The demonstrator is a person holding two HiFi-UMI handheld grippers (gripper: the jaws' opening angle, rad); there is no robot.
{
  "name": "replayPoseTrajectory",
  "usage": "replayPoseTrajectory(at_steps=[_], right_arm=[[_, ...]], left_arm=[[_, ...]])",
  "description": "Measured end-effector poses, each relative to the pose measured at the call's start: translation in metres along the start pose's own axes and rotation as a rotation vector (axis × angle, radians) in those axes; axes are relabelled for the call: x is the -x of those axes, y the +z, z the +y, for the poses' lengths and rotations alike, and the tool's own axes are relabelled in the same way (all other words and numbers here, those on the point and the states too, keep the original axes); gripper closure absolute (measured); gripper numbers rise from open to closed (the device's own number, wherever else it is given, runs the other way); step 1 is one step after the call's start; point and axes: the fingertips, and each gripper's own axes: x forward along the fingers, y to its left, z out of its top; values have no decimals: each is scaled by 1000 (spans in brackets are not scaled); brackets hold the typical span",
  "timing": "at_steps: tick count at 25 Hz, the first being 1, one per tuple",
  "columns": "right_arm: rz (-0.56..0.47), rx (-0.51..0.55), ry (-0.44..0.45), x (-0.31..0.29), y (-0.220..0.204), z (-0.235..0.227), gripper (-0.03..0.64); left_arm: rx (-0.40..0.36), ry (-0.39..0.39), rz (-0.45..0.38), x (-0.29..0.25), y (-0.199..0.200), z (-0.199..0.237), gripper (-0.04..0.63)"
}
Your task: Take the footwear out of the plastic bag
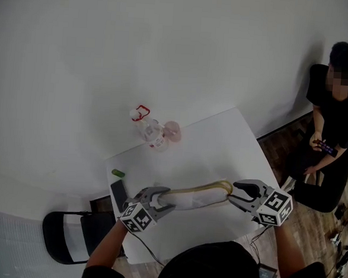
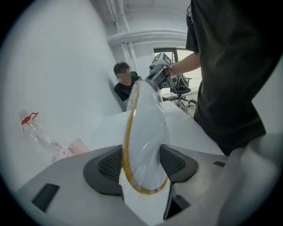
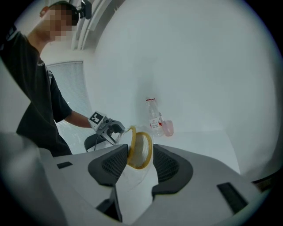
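The slipper (image 1: 197,196) is up in the air, white with a tan rim and wrapped in its clear plastic bag (image 2: 155,110). It's slung level between the two claws above the near edge of the table (image 1: 221,139).

The left gripper (image 1: 170,199) has one end clamped, pads pressing on the sole through the film. The right gripper (image 1: 234,193) stands wide. The rimmed far end sits between its pads, but I don't see them squeezing, so the left looks to be carrying it alone.

How will it handle? Light and floppy, I'd say: a thin flat sole that bends, under film that's slick and crinkly. A pinch on film alone would likely slide. The better hold looks like the stiffer tan rim for one claw, with the other taking loose film at the bag's mouth.

At the far-left edge stand a bottle (image 1: 148,127) and a pink cup (image 1: 172,130), well apart from the action. A small green thing (image 1: 118,173) lies by the left corner.
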Motion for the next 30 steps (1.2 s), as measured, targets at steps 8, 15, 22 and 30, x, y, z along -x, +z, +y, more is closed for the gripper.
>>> replayPoseTrajectory(at_steps=[8,15,22,30], right_arm=[[26,11,-17,-3,-3,-5,433],[19,68,-1,-7,3,2,427],[8,51,190,7,9,27,460],[50,94,181,-1,7,33,505]], left_arm=[[-30,14,-30,1,8,1,324],[-19,23,-12,5,7,3,324],[-14,32,19,-2,7,7,326],[-12,22,2,-2,9,2,327]])
